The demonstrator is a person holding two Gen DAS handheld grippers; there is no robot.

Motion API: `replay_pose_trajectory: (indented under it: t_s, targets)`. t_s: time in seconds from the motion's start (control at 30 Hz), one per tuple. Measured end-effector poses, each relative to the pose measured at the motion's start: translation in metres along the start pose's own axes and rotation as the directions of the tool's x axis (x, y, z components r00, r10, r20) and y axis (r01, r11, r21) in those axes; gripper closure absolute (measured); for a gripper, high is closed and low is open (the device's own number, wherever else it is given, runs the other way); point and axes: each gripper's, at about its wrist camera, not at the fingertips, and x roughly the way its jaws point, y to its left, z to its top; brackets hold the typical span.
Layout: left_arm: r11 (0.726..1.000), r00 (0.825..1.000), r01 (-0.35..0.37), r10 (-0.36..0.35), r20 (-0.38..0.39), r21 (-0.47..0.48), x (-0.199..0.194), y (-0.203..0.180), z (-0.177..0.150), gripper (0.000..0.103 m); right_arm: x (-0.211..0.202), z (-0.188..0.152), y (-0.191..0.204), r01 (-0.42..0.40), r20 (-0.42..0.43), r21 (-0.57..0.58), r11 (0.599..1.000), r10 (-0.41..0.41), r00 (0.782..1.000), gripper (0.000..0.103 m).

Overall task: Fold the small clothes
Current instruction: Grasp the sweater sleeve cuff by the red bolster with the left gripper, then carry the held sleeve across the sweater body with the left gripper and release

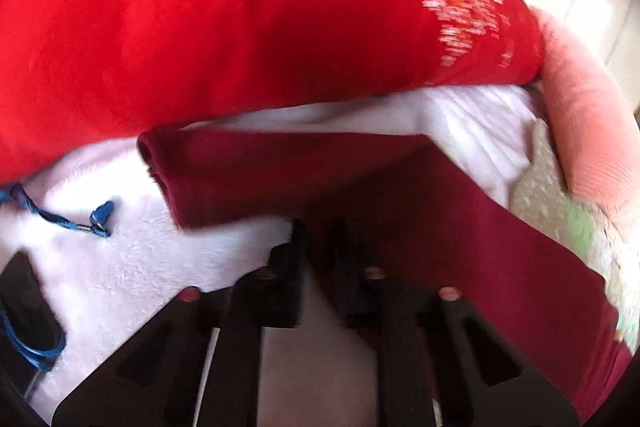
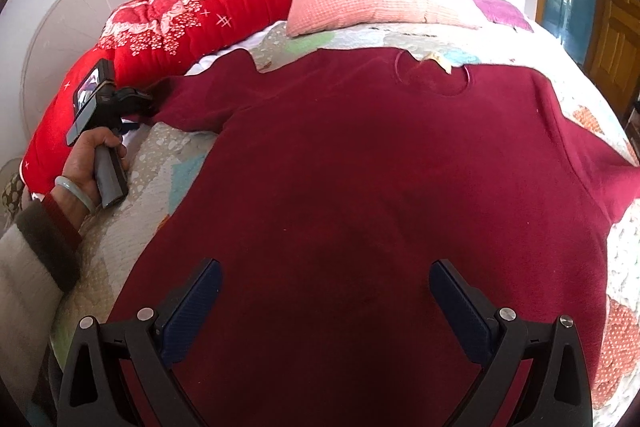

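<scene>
2 black fingers of the left gripper (image 1: 316,239) stand nearly together in the left wrist view, with only a thin slit between them, and the dark red sleeve (image 1: 256,171) runs down right against the right finger; whether cloth is pinched in that slit I cannot tell, as the picture is blurred. That sleeve lies across a white fleecy blanket (image 1: 132,267), its cuff end pointing left. Above the sleeve bulges a bright red quilt (image 1: 200,19) with a pale flower print, and to the sleeve's right a pink pillow (image 1: 588,131) curves down. Left of the sleeve a blue cord with a clip (image 1: 68,219) rests on the white blanket. In the right wrist view the right gripper (image 2: 324,287) hangs over the dark red sweater (image 2: 360,167) with its blue-padded fingers (image 2: 200,295) spread wide apart and holding nothing. The sweater lies flat on a patchwork bedspread (image 2: 160,163), neckline far from the camera, 1 sleeve reaching left toward the left gripper, held in the left hand (image 2: 86,163) just left of the sweater. Beyond the sweater's neckline sit the pink pillow and the red quilt
</scene>
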Motion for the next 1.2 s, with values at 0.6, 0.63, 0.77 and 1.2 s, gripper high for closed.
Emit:
replay_pose_trajectory:
  t_s: [0.6,0.63,0.77,1.2]
  targets:
    - [0.615,0.791,0.603,-0.544,-0.280,0.508,-0.168,-0.257,-0.179,0.090,-0.070,0.001,-0.087,0.110,0.125,0.190,0.976,-0.135,0.983,0.000]
    - [0.588,0.781,0.618,-0.537,-0.319,0.522,-0.165,-0.260,-0.190,0.088,-0.073,-0.001,-0.093,0.120,0.125,0.201,0.972,-0.147,0.981,0.000]
    - [0.556,0.793,0.600,-0.504,-0.341,0.575,-0.169,-0.246,-0.206,0.088,-0.085,-0.004,-0.119,0.181,0.120,0.235,0.955,-0.214,0.969,0.000]
    - [0.819,0.951,0.298,-0.301,-0.074,0.490,-0.131,-0.149,-0.126,0.039,-0.030,0.085,-0.149,0.183,0.123,0.183,0.966,-0.208,0.970,0.000]
